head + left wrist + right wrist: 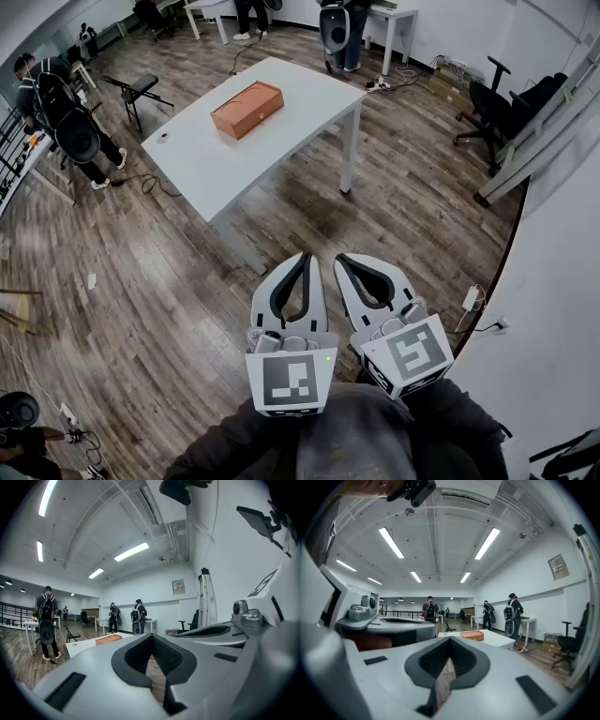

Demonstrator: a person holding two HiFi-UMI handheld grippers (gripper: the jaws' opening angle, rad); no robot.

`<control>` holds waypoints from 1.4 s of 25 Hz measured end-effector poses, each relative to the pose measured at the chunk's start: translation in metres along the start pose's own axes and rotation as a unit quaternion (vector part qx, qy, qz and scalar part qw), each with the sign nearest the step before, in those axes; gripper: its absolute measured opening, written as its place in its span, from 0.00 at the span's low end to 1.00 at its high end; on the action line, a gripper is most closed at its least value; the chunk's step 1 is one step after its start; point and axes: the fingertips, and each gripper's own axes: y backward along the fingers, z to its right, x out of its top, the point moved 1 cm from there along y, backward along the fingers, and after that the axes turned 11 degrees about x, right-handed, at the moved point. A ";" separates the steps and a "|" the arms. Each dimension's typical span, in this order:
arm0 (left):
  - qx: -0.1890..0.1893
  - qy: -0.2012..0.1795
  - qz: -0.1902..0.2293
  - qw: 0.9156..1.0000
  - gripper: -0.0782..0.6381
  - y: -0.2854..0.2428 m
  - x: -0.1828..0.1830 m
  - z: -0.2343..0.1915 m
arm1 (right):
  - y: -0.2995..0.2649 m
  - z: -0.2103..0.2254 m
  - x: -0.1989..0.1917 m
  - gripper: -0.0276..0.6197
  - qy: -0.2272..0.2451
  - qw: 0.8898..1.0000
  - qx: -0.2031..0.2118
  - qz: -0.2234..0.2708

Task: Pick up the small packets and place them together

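Both tools are held low and level, side by side and just apart. The left gripper [306, 262] is seen with its jaws brought together at the tips, and nothing is caught between them. The right gripper [343, 261] is likewise closed tight, with only floor seen through the hollow behind its tips. Nothing is touched by either one.

The small packets cannot be made out in any view. Ahead of both grippers and a little to the left, well apart from them, a white table [216, 164] is seen with an orange box [247, 109] lying on it, and a small white roll [162, 137] near its left edge.

Open wooden floor [169, 281] is left between the jaw tips and the table's near corner. To the right of the right gripper, room is cut off by a white wall [553, 281].
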 end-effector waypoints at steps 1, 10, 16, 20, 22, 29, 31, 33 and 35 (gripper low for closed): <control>-0.001 0.000 0.001 1.000 0.10 0.000 -0.001 -0.004 | -0.003 -0.002 0.000 0.05 0.002 1.000 0.000 -0.001; -0.015 0.007 0.004 1.000 0.10 0.001 -0.012 -0.042 | -0.038 -0.028 -0.004 0.05 0.004 1.000 -0.016 -0.008; -0.017 0.019 -0.006 1.000 0.10 -0.005 -0.023 -0.065 | -0.057 -0.034 -0.005 0.05 -0.006 1.000 -0.023 0.002; -0.013 0.026 -0.020 0.999 0.10 -0.015 -0.031 -0.070 | -0.066 -0.026 -0.009 0.05 -0.013 1.000 -0.024 -0.010; -0.009 0.025 -0.026 0.999 0.10 -0.022 -0.033 -0.073 | -0.072 -0.019 -0.011 0.05 -0.016 1.000 -0.021 -0.012; 0.012 0.025 -0.039 0.999 0.10 -0.071 -0.043 -0.076 | -0.103 0.024 -0.015 0.05 -0.019 1.000 0.003 -0.007; 0.018 0.023 -0.047 0.998 0.10 -0.088 -0.047 -0.076 | -0.113 0.040 -0.017 0.05 -0.021 1.000 0.010 -0.007; 0.024 0.021 -0.053 0.998 0.10 -0.108 -0.049 -0.075 | -0.123 0.058 -0.017 0.05 -0.021 1.000 0.015 -0.008; 0.029 0.018 -0.057 0.998 0.10 -0.130 -0.049 -0.073 | -0.134 0.078 -0.017 0.05 -0.024 0.999 0.019 -0.011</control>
